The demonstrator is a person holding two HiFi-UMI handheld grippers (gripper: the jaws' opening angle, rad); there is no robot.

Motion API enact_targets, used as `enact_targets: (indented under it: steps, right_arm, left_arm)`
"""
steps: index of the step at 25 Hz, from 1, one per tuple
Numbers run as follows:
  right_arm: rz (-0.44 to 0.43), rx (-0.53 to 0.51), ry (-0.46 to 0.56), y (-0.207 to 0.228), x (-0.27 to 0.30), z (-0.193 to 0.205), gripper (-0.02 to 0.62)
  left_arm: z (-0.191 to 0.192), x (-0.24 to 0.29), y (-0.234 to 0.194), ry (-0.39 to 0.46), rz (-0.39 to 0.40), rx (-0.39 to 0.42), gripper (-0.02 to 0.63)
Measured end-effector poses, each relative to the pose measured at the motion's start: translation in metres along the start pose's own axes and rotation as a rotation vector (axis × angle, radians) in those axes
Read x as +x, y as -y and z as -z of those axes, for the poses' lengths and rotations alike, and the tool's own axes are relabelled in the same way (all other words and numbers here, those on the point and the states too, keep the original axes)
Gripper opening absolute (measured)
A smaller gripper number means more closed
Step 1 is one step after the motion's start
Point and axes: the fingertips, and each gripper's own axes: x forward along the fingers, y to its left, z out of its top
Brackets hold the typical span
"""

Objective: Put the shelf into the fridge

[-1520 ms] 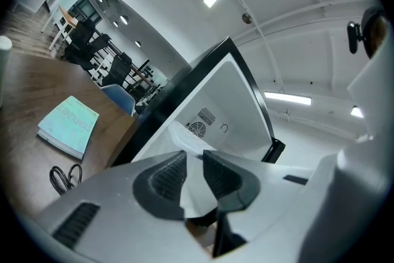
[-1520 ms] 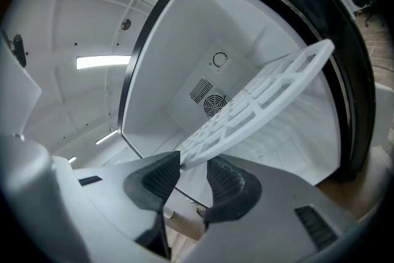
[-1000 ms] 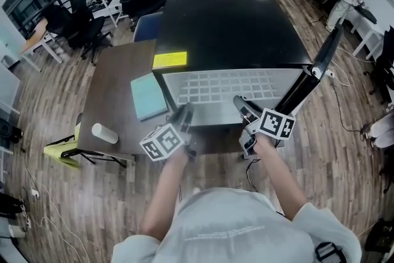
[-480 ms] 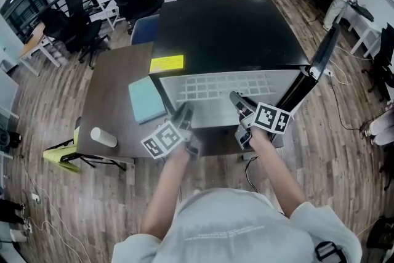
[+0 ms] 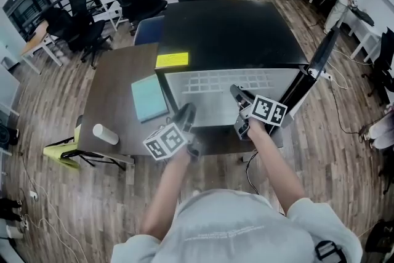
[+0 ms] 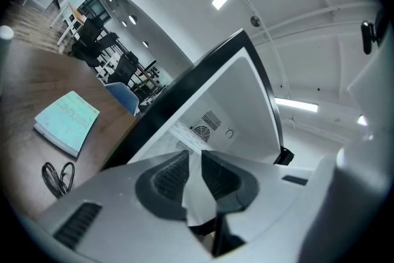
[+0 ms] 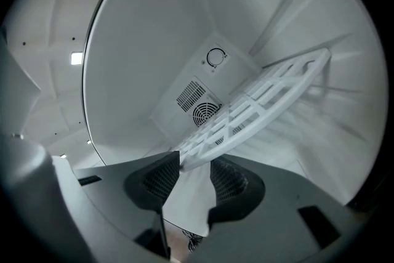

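The shelf [image 5: 225, 86], a white grid of rectangular openings, lies inside the white cavity of the fridge [image 5: 228, 28], roughly level in the head view. Its long axis runs side to side across the cavity. Its front edge faces the person and its far edge points toward the back wall. In the right gripper view the shelf [image 7: 258, 101] slants up from the lower left to the upper right. Behind it, the back wall carries a round fan vent [image 7: 205, 113] and a small dial [image 7: 215, 57].

The left claw [image 5: 186, 114] meets the shelf's front edge near its left end. In the left gripper view its jaws stand close together with the white edge of the shelf [image 6: 197, 191] pinched between the ribbed pads. The right claw [image 5: 239, 95] sits at the front edge further right. Its jaws [image 7: 194, 178] are opening, with the shelf's edge between them and a gap showing on one side.

The fridge is black on top, and its door [image 5: 320, 58] stands open at the right. A yellow note [image 5: 172, 59] lies at the fridge's left front corner. To the left stands a brown desk [image 5: 117, 89]. It carries a teal book [image 5: 149, 97] just beside the fridge and a white cylinder [image 5: 105, 133] near its front edge. The left gripper view also shows a looped dark cable [image 6: 56, 175] on the desk.
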Motion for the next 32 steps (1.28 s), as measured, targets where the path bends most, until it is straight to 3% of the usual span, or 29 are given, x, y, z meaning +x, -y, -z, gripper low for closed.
enact_targets:
  steps: [9,15,21,23,26,32]
  right_arm:
    - [0.003,0.001,-0.006,0.001,-0.002,0.0,0.158]
    - [0.037,-0.187,-0.047,-0.017,-0.027,0.017,0.158]
    - [0.084,-0.559,-0.094,-0.045,-0.066,0.025,0.11]
    - [0.099,-0.654,-0.084,-0.053,-0.079,0.024,0.081]
    - [0.107,-0.76,-0.061,-0.07,-0.098,0.018,0.038]
    - [0.085,-0.938,-0.003,-0.122,-0.125,0.007,0.017]
  left_arm:
    - [0.001,-0.037,0.004,0.016,-0.012,0.039,0.069]
    - [-0.006,-0.058,0.006,0.011,-0.001,0.124,0.069]
    - [-0.015,-0.071,0.015,-0.056,0.019,0.418,0.069]
    - [-0.018,-0.076,0.018,-0.06,0.024,0.466,0.069]
    - [-0.021,-0.083,0.032,-0.068,0.055,0.546,0.066]
    - [-0.019,-0.098,0.078,-0.085,0.112,0.907,0.02]
